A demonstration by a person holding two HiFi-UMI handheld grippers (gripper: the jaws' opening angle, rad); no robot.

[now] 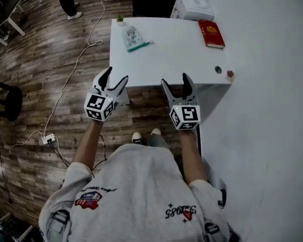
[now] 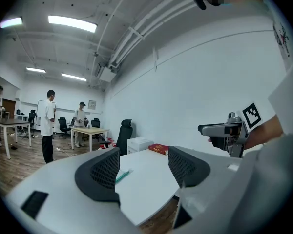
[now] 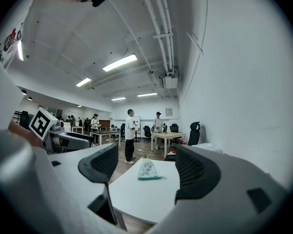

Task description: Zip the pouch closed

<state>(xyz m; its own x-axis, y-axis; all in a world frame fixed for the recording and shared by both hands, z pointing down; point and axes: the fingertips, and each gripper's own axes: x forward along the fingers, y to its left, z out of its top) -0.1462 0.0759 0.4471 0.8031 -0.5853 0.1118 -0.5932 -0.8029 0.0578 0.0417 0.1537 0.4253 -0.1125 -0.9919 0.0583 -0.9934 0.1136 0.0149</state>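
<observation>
Pouch (image 1: 133, 38) lay upper centre of frame, teal zip edge facing me, nearer my left gripper (image 1: 116, 74) than my right gripper (image 1: 175, 79), both open and empty.

The bench (image 1: 161, 59) is bare across its near and middle parts, so the way from its front edge to the pouch (image 1: 134, 38) at the far left lies open. The left tool (image 1: 116, 74) and the right tool (image 1: 175, 78) hang just short of that edge, jaws apart, nothing between them. A small plant (image 1: 120, 18) stands just behind the pouch; a red book (image 1: 211, 33) lies far right, well apart. The wall (image 1: 262, 59) closes the bench's right side, a white box (image 1: 192, 6) and a black chair (image 1: 151, 3) its far side.
</observation>
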